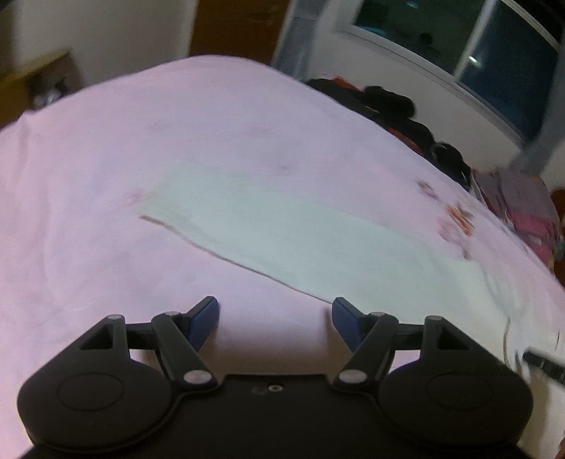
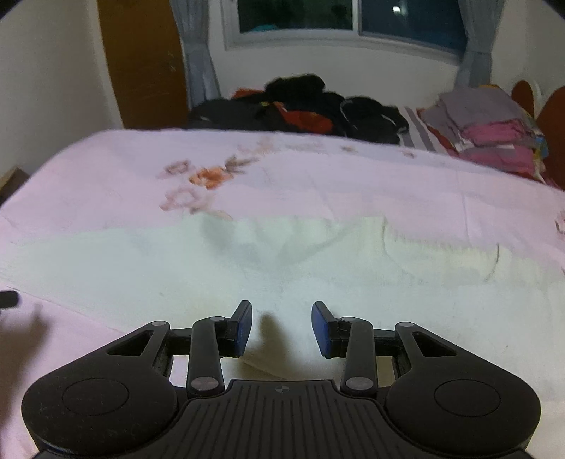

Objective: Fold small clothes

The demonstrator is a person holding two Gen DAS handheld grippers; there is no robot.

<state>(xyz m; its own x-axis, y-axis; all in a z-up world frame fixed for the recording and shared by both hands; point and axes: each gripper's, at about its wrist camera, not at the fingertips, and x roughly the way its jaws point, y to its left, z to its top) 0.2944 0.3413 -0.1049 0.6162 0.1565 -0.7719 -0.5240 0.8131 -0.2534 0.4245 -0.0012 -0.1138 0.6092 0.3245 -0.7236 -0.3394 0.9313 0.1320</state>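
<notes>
Pink bedding (image 2: 353, 183) fills both views, a sheet with a faded flower print (image 2: 208, 176) spread over the bed. Beyond its far edge we see a dark window (image 2: 296, 16) with grey curtains, a brown wooden panel (image 2: 141, 63) on the wall, a heap of black and red clothes (image 2: 303, 106), and a stack of folded clothes (image 2: 494, 130) in grey and pink at the far right.

On the sheet lies the pale garment (image 2: 247, 268), whitish-green, spread flat and long. From our right gripper (image 2: 281, 326) it lies straight ahead and under the fingertips, stretching off to both sides; its right part is rumpled, with a seam or hem showing. The right jaws stand apart with a moderate gap, blue pads facing each other, and nothing sits between them. Their shadow falls on the cloth just ahead. Whether the tips touch the cloth we cannot tell.

From our left gripper (image 1: 275, 319) the garment (image 1: 282, 233) lies ahead and to the right, running as a slanted band, its near edge passing just beyond the right finger. The left jaws stand wide apart over bare pink sheet, holding nothing. At the far right edge of that view a dark blurred piece (image 1: 543, 363) shows; at the far left edge of the right view another dark piece (image 2: 9, 299) shows. Both views are soft with blur.
</notes>
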